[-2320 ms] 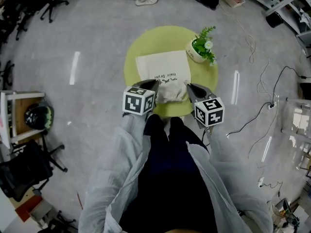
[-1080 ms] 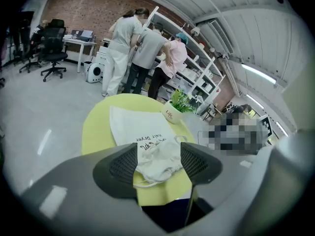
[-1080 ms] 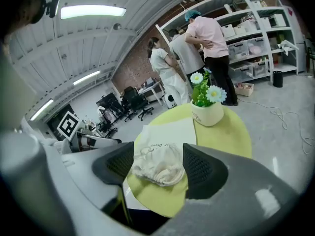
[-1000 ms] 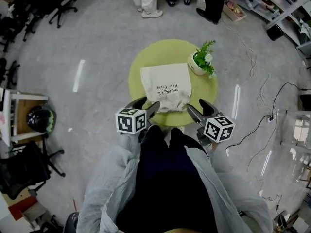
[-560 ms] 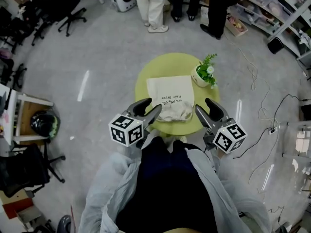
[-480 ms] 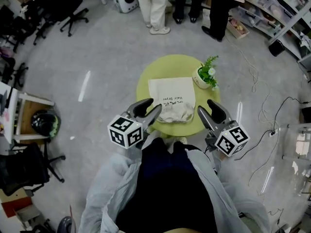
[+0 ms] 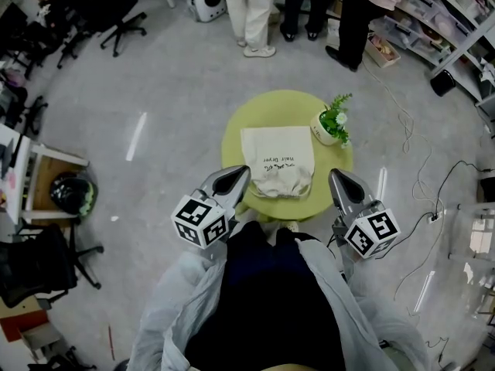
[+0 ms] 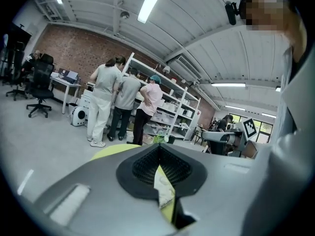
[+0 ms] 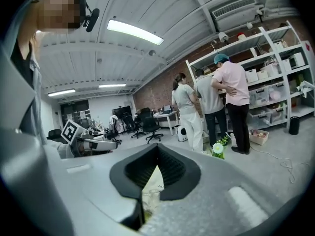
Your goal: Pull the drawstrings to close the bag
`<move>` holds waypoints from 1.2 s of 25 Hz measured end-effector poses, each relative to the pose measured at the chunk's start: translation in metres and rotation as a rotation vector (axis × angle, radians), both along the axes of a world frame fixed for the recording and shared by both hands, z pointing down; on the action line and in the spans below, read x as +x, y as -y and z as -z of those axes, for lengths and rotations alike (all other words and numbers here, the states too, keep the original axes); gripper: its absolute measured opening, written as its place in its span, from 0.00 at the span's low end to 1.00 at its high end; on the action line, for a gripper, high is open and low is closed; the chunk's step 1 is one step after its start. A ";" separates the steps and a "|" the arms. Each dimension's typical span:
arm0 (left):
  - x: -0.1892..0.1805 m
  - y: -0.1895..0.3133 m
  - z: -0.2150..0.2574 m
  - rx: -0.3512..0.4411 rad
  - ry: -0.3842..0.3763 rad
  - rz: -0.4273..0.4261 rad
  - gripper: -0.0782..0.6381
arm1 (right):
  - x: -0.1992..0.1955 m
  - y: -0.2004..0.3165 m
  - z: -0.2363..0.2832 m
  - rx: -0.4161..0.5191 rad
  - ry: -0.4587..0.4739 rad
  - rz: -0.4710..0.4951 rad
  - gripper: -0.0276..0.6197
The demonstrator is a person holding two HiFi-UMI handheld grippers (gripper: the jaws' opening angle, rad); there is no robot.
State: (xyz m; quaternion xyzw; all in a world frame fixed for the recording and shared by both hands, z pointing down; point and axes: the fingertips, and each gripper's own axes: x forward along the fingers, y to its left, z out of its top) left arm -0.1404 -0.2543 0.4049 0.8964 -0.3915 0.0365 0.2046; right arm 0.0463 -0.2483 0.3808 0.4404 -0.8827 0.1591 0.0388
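Note:
A cream drawstring bag (image 7: 278, 159) lies flat on the round yellow-green table (image 7: 240, 134), its near end bunched into gathers (image 7: 283, 184). My left gripper (image 7: 240, 175) hovers off the table's near left edge and my right gripper (image 7: 336, 178) off its near right edge, both apart from the bag. Each pair of jaws has just been closing and now meets with nothing between. In the left gripper view my left gripper (image 8: 158, 147) is shut and points nearly level over the table; a sliver of the bag (image 8: 163, 186) shows through the slit. The right gripper (image 9: 157, 148) looks the same.
A potted plant (image 7: 331, 122) stands at the table's far right. Three people (image 7: 251, 10) stand beyond the table by shelving (image 7: 456, 29). Office chairs (image 7: 108, 14) are at far left, a stool with a helmet (image 7: 66, 192) at left, cables (image 7: 421, 207) on the floor at right.
Both grippers have left the bag's gathered near end, risen and drawn back toward the person. Their jaws went from wide open to shut. The bag stays on the table.

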 end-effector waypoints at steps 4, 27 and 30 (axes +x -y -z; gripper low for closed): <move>0.000 -0.003 -0.006 -0.004 0.028 0.007 0.13 | -0.002 -0.004 -0.009 -0.019 -0.061 -0.003 0.05; 0.020 -0.010 -0.027 -0.026 0.138 -0.017 0.13 | -0.010 -0.015 -0.033 -0.077 -0.108 -0.018 0.05; 0.021 -0.010 -0.029 -0.029 0.143 -0.023 0.13 | -0.011 -0.016 -0.036 -0.084 -0.109 -0.013 0.05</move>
